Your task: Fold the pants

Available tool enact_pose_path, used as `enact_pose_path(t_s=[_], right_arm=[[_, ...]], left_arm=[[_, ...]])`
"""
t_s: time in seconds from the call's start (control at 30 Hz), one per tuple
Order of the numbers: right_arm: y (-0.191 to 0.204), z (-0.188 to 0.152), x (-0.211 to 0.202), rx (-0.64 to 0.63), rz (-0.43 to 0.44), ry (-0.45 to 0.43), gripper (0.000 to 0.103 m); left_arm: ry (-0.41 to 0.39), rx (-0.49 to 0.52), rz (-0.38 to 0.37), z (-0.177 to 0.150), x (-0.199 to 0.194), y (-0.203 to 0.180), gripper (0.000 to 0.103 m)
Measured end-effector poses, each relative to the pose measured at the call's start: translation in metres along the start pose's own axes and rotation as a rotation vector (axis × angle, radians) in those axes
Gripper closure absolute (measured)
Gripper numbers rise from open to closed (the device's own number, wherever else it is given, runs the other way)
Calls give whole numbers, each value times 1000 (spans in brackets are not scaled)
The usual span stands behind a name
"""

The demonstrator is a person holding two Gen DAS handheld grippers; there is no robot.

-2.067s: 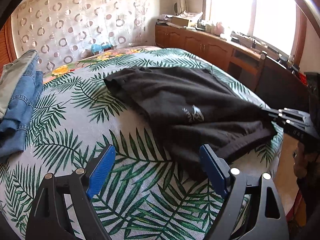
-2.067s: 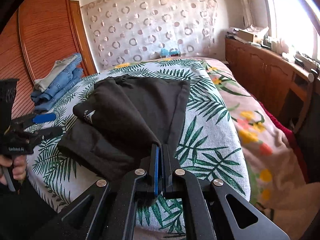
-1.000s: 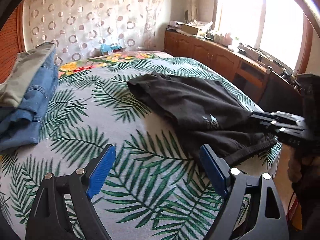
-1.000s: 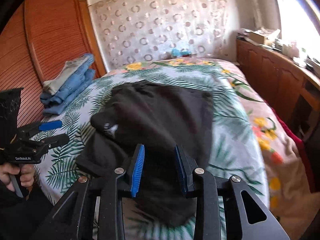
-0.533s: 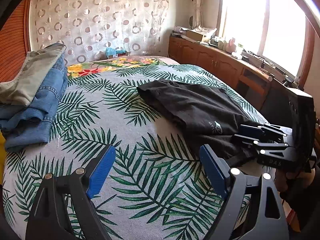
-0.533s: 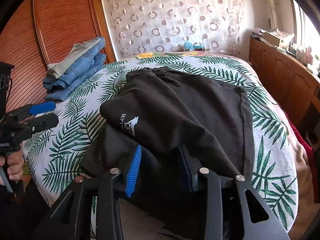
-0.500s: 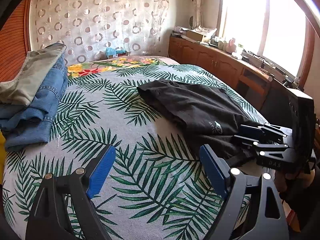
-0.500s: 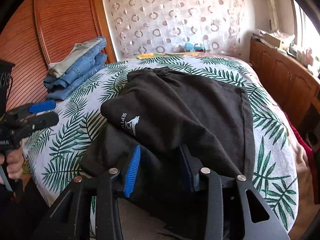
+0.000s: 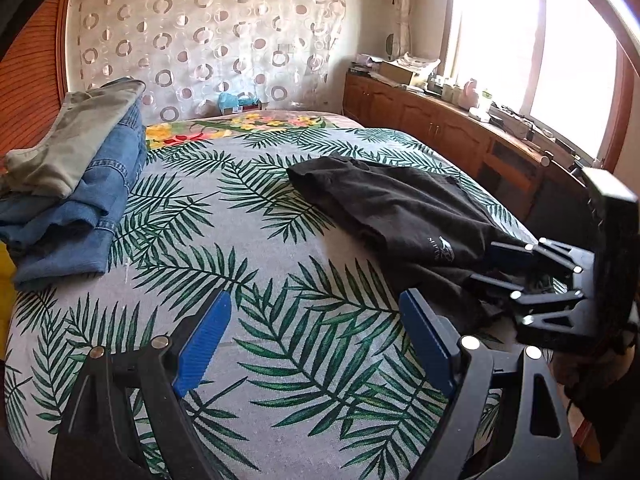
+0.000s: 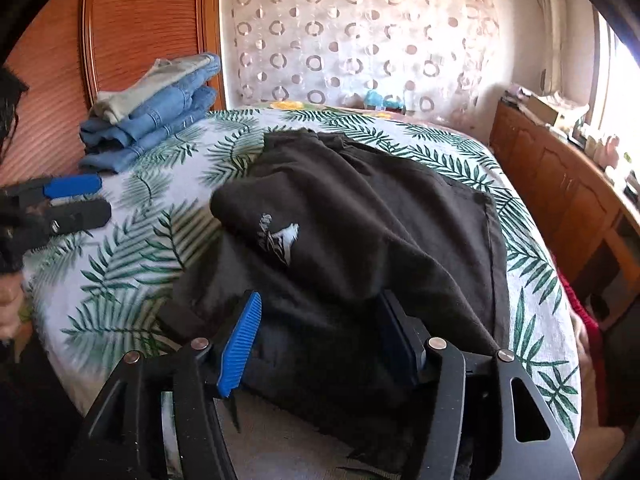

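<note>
Black pants (image 9: 400, 208) with a small white logo lie loosely folded on the palm-leaf bedspread (image 9: 240, 248), toward its right side. My left gripper (image 9: 314, 304) hovers open over bare bedspread, left of the pants, with nothing between its blue pads. In the right wrist view the pants (image 10: 360, 208) fill the middle. My right gripper (image 10: 318, 300) sits at their near edge. Its jaws are opening, with a mound of black cloth between them that the pads do not press. The right gripper (image 9: 482, 262) also shows at the pants' near right corner, and the left gripper (image 10: 100, 198) at the bed's left edge.
A stack of folded blue jeans topped by a khaki pair (image 9: 72, 184) lies at the bed's far left, next to a wooden wardrobe (image 10: 140, 20). Low wooden cabinets (image 9: 440, 132) under a bright window run along the bed's right side. A patterned curtain hangs behind the bed.
The right gripper's jaws went from shut on the pants' cloth to wide apart, and the cloth settled on the bed. The left gripper stayed open while its view swung left.
</note>
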State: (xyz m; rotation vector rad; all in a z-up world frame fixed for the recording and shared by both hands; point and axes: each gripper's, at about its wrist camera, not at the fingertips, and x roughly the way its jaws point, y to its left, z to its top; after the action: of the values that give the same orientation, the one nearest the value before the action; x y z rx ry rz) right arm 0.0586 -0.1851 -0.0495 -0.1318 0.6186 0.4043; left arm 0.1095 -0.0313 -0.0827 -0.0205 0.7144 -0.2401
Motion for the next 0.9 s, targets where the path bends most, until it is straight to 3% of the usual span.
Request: enact_pose_path(t_s=[0.37,0.53,0.63,0.8,0.9], right_arm=[[15,39,22,-132,69,50,42],[23,52,45,-182,102,101,48],[27,58,55,-216,95,125,55],[16,71,60,-185,118,129,94],[4,78,50,-151,131,96,98]], left_arm=[[-27,-20,11,2,-6,8,16],[-33,-32,12,3,-8,12,16],[-30,-33,11,2,-6,12,16],[-24,-30,3,0,-5,10,16],[-18,-26,-3,-1,-3,8,16]])
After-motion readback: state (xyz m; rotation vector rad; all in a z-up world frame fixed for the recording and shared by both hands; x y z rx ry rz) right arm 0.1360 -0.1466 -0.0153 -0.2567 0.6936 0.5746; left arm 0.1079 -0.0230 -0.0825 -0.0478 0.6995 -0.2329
